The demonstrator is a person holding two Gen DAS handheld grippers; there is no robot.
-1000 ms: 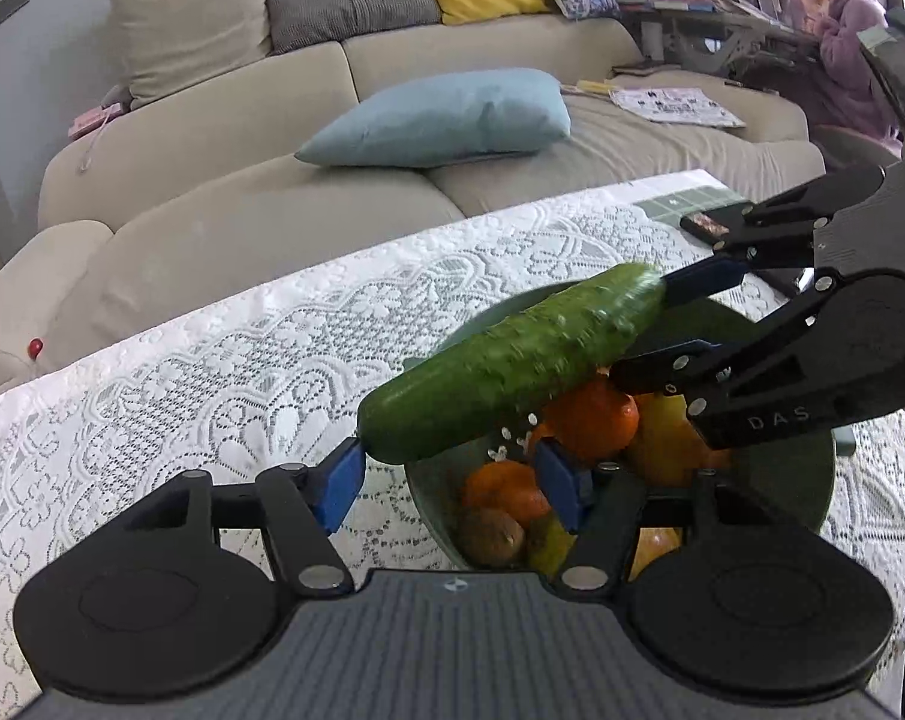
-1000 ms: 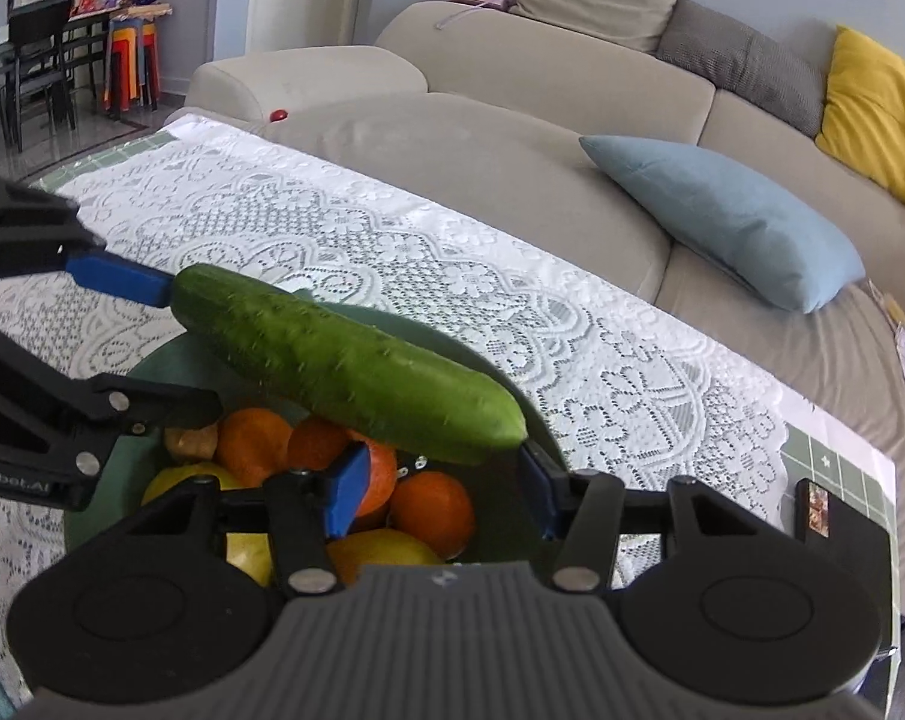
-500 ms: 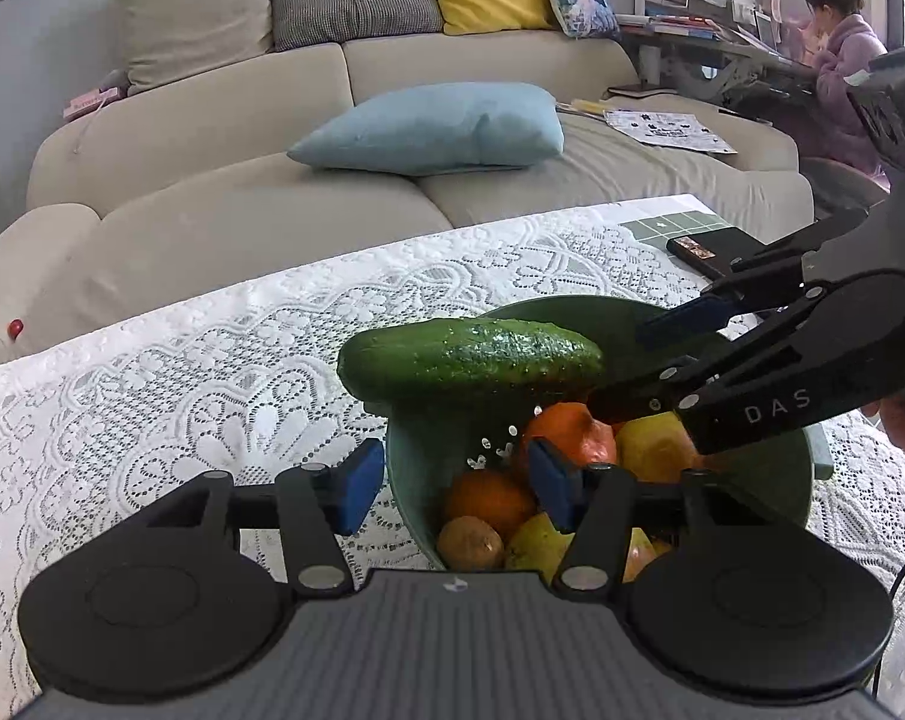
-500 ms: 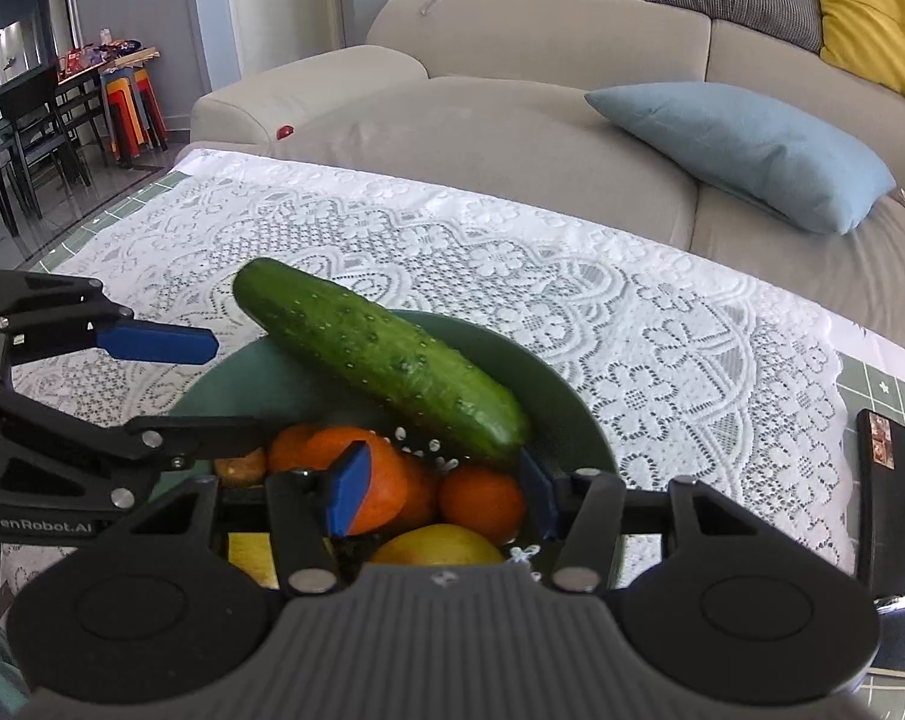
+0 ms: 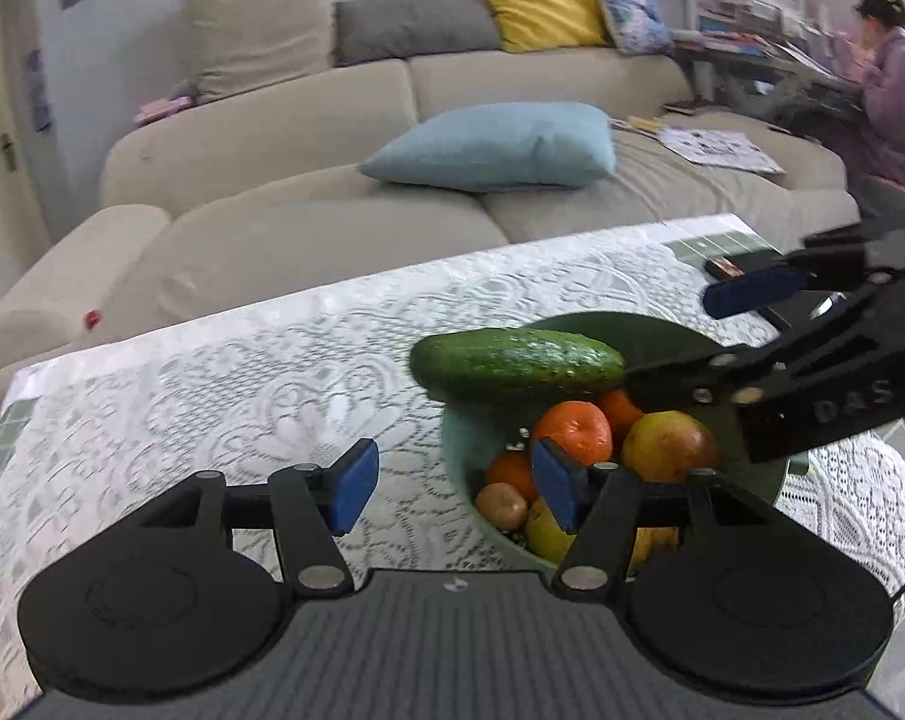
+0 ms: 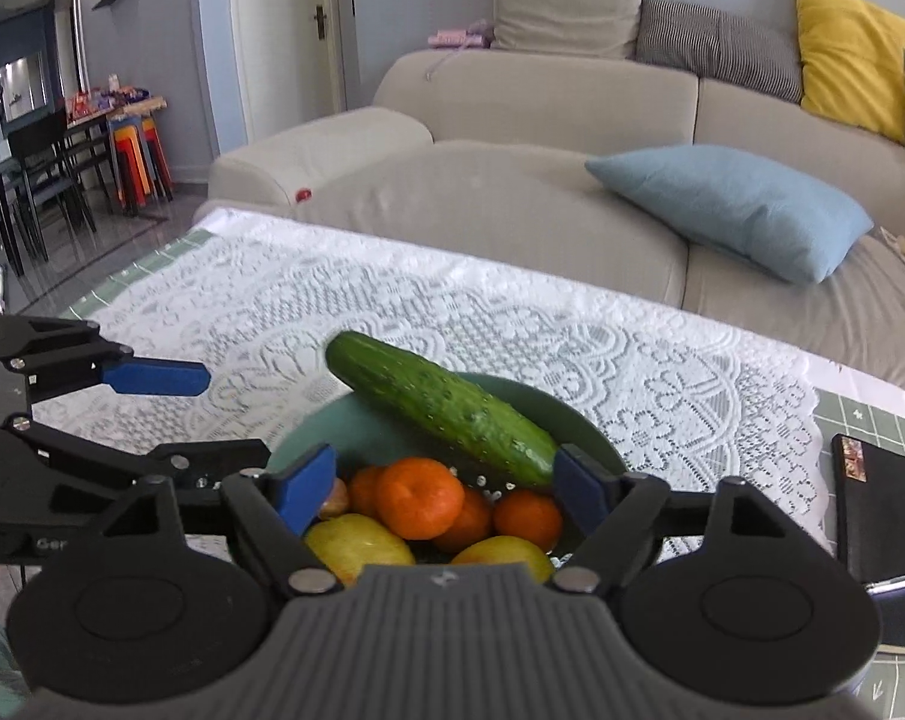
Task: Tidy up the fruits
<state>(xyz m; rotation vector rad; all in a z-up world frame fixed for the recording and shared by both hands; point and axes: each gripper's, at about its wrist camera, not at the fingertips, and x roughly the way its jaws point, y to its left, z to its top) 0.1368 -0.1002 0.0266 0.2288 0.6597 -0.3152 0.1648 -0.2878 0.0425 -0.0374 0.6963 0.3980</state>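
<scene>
A green cucumber (image 5: 515, 365) lies across the far rim of a green bowl (image 5: 578, 324), resting on the fruit; it also shows in the right wrist view (image 6: 446, 405). The bowl (image 6: 308, 432) holds oranges (image 6: 419, 498), yellow fruit (image 6: 356, 543) and a kiwi (image 5: 500, 504). My left gripper (image 5: 452, 486) is open and empty, near the bowl's left side. My right gripper (image 6: 446, 486) is open and empty, just above the bowl's near side; its right pad is close to the cucumber's end.
The table carries a white lace cloth (image 5: 212, 384). A black notebook (image 6: 878, 516) with a pen lies to the right of the bowl. A beige sofa (image 5: 332, 228) with a blue cushion (image 5: 500, 147) runs along the table's far edge.
Both grippers have let go of the cucumber and drawn back. The cucumber has come down from the air onto the bowl's rim and fruit.
</scene>
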